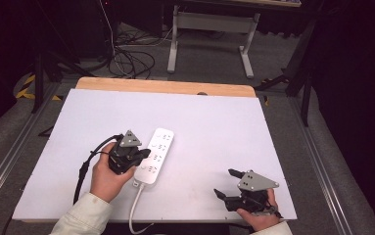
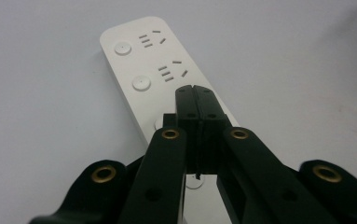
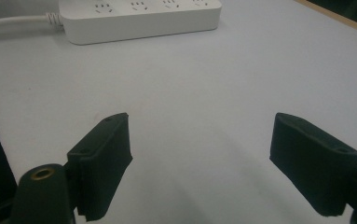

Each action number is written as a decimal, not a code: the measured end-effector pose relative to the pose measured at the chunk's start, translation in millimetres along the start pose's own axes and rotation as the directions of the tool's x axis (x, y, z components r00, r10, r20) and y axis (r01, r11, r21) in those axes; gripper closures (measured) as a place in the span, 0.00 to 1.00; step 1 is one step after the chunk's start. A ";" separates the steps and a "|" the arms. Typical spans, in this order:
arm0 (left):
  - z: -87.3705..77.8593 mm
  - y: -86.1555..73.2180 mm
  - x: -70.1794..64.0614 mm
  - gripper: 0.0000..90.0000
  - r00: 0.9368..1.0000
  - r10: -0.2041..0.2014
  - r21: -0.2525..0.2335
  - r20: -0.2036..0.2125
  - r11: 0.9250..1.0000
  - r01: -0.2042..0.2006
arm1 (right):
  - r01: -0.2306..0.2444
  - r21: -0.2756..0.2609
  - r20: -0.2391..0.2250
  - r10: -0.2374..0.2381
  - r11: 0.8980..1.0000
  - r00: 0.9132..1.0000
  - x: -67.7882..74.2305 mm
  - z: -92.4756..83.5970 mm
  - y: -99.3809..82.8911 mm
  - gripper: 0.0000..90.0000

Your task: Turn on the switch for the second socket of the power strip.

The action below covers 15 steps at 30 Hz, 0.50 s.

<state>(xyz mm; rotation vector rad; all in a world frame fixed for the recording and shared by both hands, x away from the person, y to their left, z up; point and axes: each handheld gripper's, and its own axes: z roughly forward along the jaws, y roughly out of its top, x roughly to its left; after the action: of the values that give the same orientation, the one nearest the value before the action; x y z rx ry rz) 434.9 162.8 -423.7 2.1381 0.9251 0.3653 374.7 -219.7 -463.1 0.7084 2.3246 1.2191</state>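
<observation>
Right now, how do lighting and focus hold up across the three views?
High view: table evenly lit, surroundings dark, slightly soft. Left gripper view: power strip sharp, near black linkages blurred. Right gripper view: open right gripper soft-edged, faint shadows beneath its jaws.

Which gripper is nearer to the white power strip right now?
Left. The left gripper, jaws shut, is over the power strip, tips above its sockets. The right gripper, jaws open, sits apart near the table's front right corner.

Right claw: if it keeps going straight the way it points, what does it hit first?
Probably the power strip. The right claw is open, bare white table lies ahead, and the strip lies across the far end, slightly left of centre; depth unclear.
</observation>
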 end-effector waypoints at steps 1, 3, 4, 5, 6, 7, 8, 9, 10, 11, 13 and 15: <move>-2.2 0.4 0.7 1.00 1.000 -0.002 -0.005 0.007 1.000 0.002 | 0.000 0.001 0.001 0.000 1.000 1.000 0.1 -0.1 0.0 0.23; -5.4 1.0 1.4 0.95 1.000 -0.012 -0.012 0.020 1.000 0.012 | 0.000 0.001 0.001 0.000 1.000 1.000 0.0 -0.2 0.0 0.23; -6.4 1.2 0.7 0.94 1.000 -0.019 -0.012 0.022 1.000 0.019 | -0.001 0.000 -0.001 0.001 1.000 1.000 -0.1 0.0 -0.1 0.23; -7.2 1.7 0.1 0.94 1.000 -0.017 -0.013 0.022 1.000 0.017 | -0.001 0.000 -0.001 0.001 1.000 1.000 -0.1 0.0 -0.1 0.23; -8.2 2.3 -0.2 0.94 1.000 -0.007 -0.012 0.023 1.000 0.007 | -0.001 0.000 -0.001 0.001 1.000 1.000 0.0 0.0 -0.1 0.23; -8.9 2.9 -1.2 0.94 1.000 -0.006 -0.012 0.026 1.000 0.007 | -0.001 0.000 -0.001 0.001 1.000 1.000 0.0 0.0 -0.1 0.23; -9.7 3.7 -1.8 0.93 1.000 0.000 -0.014 0.025 1.000 0.000 | 0.000 0.000 -0.001 0.000 1.000 1.000 0.0 0.0 -0.1 0.23; -11.0 4.5 -3.0 0.91 1.000 0.001 -0.015 0.023 1.000 -0.001 | 0.001 0.001 -0.001 -0.001 1.000 1.000 -0.1 0.1 -0.2 0.23; -12.5 5.4 -3.9 0.89 1.000 0.006 -0.018 0.023 1.000 -0.006 | 0.000 0.002 -0.001 0.000 1.000 1.000 -0.1 0.1 -0.2 0.23; -14.2 6.1 -4.9 0.89 1.000 0.010 -0.022 0.021 1.000 -0.009 | 0.000 0.002 -0.001 0.000 1.000 1.000 -0.1 0.1 -0.2 0.23; -17.5 7.0 -6.5 0.86 1.000 0.014 -0.033 0.023 0.999 -0.013 | 0.000 0.001 -0.001 0.000 1.000 1.000 -0.1 0.0 -0.2 0.23; -18.7 6.9 -7.8 0.77 0.999 0.019 -0.041 0.028 0.999 -0.018 | 0.001 0.002 -0.003 -0.001 1.000 1.000 -0.2 0.1 -0.2 0.23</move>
<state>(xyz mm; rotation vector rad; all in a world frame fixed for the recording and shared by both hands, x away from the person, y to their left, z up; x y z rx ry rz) 423.2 164.2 -405.8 2.1107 0.8756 0.3588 374.9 -219.9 -463.3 0.7065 2.3282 1.2186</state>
